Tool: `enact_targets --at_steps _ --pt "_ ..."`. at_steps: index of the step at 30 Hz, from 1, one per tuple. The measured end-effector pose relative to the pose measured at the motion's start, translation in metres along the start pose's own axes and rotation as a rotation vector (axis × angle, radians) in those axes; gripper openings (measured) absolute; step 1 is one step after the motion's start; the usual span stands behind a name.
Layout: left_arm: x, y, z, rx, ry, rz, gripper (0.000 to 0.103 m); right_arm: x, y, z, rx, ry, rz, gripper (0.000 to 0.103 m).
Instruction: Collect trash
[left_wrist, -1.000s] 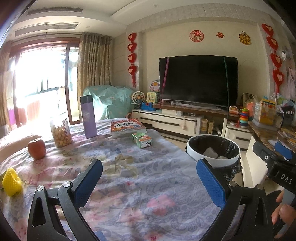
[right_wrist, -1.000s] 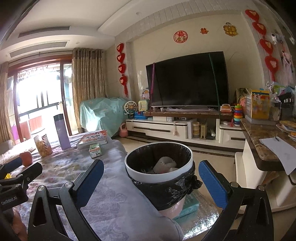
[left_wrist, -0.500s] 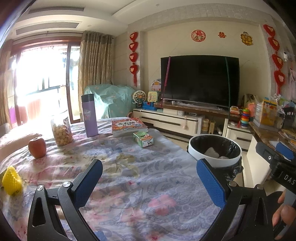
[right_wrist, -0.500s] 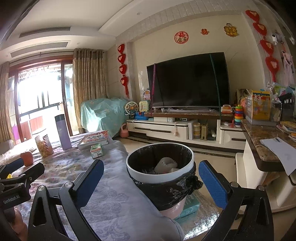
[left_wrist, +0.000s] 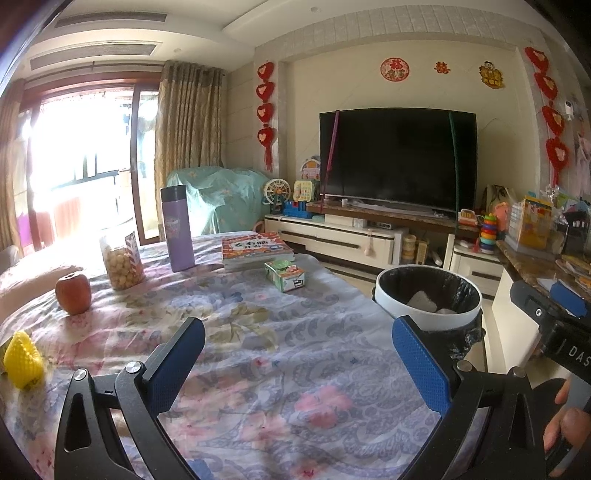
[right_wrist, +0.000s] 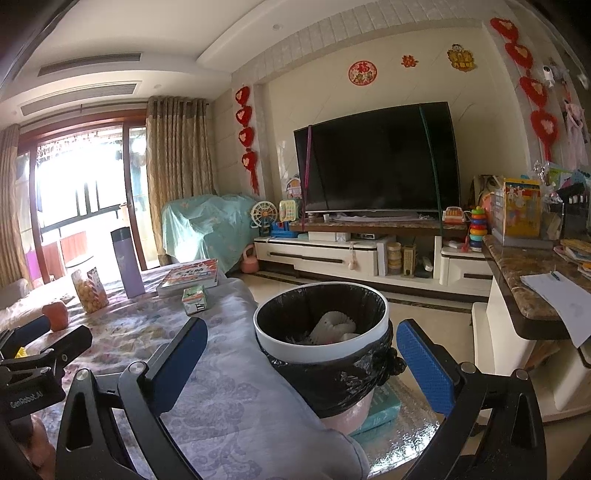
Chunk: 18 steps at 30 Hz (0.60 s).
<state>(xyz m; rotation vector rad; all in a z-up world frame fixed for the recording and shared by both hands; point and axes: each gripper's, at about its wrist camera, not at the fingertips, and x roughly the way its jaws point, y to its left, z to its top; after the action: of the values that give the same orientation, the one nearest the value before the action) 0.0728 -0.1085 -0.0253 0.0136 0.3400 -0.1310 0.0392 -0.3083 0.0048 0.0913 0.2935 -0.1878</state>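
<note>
My left gripper (left_wrist: 300, 357) hangs open and empty over the flowered tablecloth (left_wrist: 258, 314). A small green carton (left_wrist: 285, 275) lies on the cloth ahead of it, near the far edge. To the right, beside the table, stands a white bin with a black liner (left_wrist: 428, 321). My right gripper (right_wrist: 301, 356) is also open and empty, hovering just in front of the bin's rim (right_wrist: 321, 356). Crumpled white trash (right_wrist: 332, 326) lies inside the bin. The green carton (right_wrist: 194, 300) shows to the left of the bin in the right wrist view.
On the table stand a purple flask (left_wrist: 177, 229), a stack of books (left_wrist: 256, 249), a snack bag (left_wrist: 122, 260), an apple (left_wrist: 74, 288) and a yellow object (left_wrist: 23, 360). A stone counter (right_wrist: 524, 273) flanks the bin on the right. A TV cabinet (right_wrist: 332, 254) lines the far wall.
Both views have drifted only slightly. Both grippers stay open, and nothing has been picked up or dropped.
</note>
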Motion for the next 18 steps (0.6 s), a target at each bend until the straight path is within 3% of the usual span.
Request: enact_targets --at_steps 18 --pt "0.0013 0.0004 -0.0008 0.0 0.004 -0.004 0.102 0.001 0.0012 -0.0003 0.006 0.002 0.011 0.103"
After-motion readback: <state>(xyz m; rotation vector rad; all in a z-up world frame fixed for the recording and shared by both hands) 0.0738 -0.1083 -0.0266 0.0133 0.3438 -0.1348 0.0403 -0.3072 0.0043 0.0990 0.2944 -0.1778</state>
